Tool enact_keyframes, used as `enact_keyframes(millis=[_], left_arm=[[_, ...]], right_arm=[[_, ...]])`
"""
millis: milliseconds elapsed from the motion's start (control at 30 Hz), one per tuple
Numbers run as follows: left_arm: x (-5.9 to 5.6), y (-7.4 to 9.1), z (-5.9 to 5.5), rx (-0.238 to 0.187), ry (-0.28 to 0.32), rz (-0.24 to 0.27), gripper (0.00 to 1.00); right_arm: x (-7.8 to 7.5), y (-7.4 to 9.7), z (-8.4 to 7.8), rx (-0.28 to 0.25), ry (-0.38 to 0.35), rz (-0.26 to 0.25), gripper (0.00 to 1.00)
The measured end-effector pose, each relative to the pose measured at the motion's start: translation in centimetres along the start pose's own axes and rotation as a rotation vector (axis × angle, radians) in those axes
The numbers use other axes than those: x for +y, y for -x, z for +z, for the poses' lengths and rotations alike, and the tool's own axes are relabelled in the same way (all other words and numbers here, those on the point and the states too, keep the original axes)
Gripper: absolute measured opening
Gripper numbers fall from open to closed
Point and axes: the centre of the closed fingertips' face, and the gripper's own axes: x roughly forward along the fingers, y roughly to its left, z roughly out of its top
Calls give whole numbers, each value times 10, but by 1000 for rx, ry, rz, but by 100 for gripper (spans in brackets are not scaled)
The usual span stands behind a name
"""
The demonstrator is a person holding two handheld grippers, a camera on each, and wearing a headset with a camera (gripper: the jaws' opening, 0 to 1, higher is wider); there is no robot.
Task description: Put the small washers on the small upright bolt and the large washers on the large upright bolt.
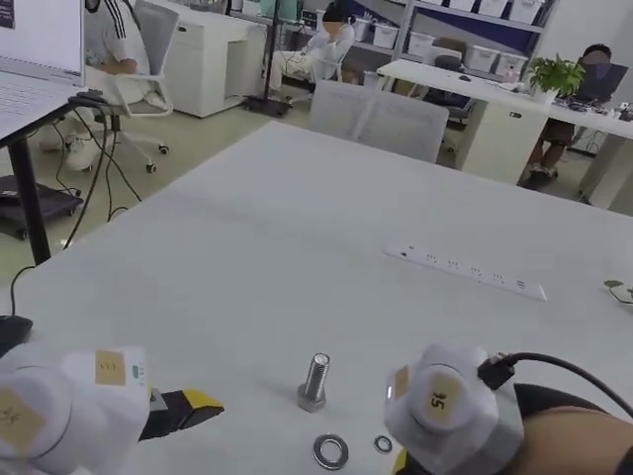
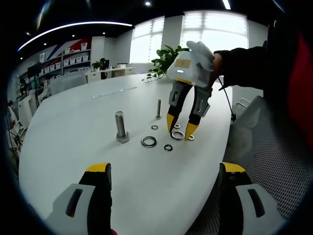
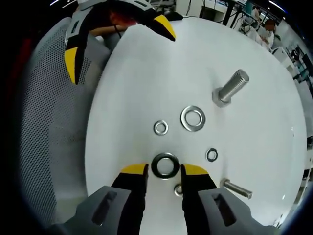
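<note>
The right tool hangs over the bench, its jaws spread either side of a large washer lying flat near the large bolt. The left tool is spread wide and empty.

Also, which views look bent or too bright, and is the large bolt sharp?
Head view: soft focus, even light, large bolt readable. Left gripper view: fisheye curves the table edge, windows blown out white. Right gripper view: strong bending, the large bolt appears to lean; washers sharp.
</note>
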Motion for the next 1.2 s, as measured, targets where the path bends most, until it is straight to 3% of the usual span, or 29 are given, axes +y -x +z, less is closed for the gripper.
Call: enact_keyframes(millis=[733,1200], left_arm=[[0,1,1,-7,-4,13,90],[1,3,2,-14,-7,19,89]], right_arm=[[-1,-1,3,49,34,-16,24],[-1,-4,5,159,65,1,25]])
